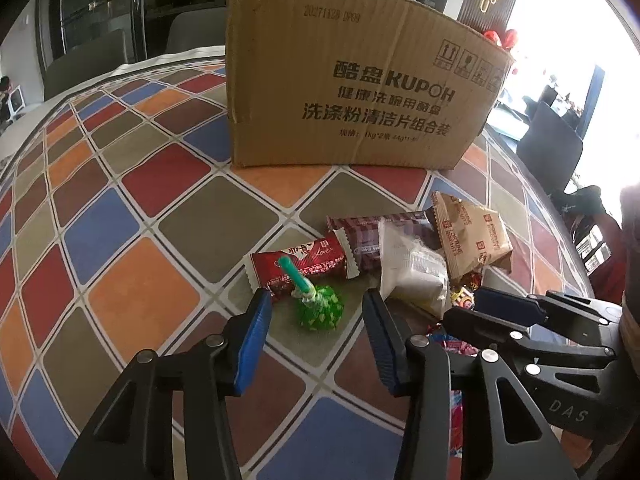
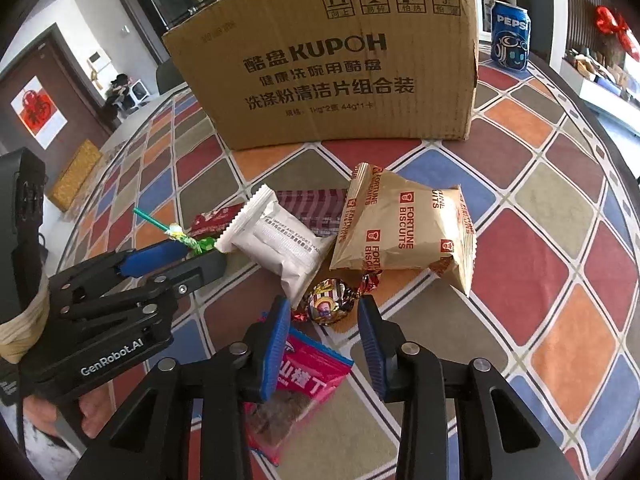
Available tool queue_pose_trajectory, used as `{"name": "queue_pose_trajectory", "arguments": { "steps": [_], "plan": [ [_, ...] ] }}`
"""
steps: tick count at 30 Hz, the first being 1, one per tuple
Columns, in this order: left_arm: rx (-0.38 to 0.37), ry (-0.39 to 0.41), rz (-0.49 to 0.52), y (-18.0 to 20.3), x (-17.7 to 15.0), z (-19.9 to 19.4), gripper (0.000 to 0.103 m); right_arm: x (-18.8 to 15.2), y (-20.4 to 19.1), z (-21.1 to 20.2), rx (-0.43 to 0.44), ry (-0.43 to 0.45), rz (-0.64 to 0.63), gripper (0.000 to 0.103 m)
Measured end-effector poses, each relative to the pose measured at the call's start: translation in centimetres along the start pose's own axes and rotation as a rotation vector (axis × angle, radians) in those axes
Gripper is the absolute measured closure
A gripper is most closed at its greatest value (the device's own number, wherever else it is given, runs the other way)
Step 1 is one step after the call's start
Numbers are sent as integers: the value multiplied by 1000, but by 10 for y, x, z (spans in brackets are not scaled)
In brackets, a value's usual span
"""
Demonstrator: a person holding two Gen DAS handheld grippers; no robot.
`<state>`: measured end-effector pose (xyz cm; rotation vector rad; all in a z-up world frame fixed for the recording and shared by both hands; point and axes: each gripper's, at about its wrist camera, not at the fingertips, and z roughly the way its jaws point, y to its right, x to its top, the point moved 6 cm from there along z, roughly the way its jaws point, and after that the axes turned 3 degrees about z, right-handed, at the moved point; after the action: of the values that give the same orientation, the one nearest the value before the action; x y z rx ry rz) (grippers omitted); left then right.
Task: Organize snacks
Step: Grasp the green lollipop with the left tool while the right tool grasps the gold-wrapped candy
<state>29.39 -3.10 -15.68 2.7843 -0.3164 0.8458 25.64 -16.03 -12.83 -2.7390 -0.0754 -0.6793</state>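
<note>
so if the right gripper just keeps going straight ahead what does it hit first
Most likely the foil-wrapped round candy, which sits just ahead between the open fingers of the right gripper. Behind it lies the Fortune Biscuits bag.

Left claw [image 1: 316, 314] agape, right claw [image 2: 324, 312] agape, side by side

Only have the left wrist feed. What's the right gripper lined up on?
Observer: A round foil-wrapped candy lies on the table between the open fingers of the right gripper.
Operator: Anything near it?
Observer: A pink packet lies partly under those fingers, on the camera side of the candy.
Operator: Anything beside the box?
Observer: A Pepsi can stands at the right rear corner of the cardboard box.
</note>
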Motion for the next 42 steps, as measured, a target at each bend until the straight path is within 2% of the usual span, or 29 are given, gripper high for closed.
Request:
{"name": "queue_pose_trajectory", "arguments": {
  "steps": [7,12,20,23,35,42],
  "plan": [
    [-8,-16,-7,-1,1,7,62,6,4,5,20,1,19,67],
    [-16,-30,-13,-1,-2,11,76,7,1,9,24,2,10,71],
    [-27,-31,-16,3,-6,7,77,7,0,11,29,15,3,77],
    [-30,-27,-20,6,-8,1,77,6,1,7,35,19,1,83],
    [-32,-2,-17,20,-15,-21,77,-4,4,-13,31,36,11,84],
    [-30,23,-2,29,-14,-35,77,-6,2,-28,30,75,-1,84]
  ]
}}
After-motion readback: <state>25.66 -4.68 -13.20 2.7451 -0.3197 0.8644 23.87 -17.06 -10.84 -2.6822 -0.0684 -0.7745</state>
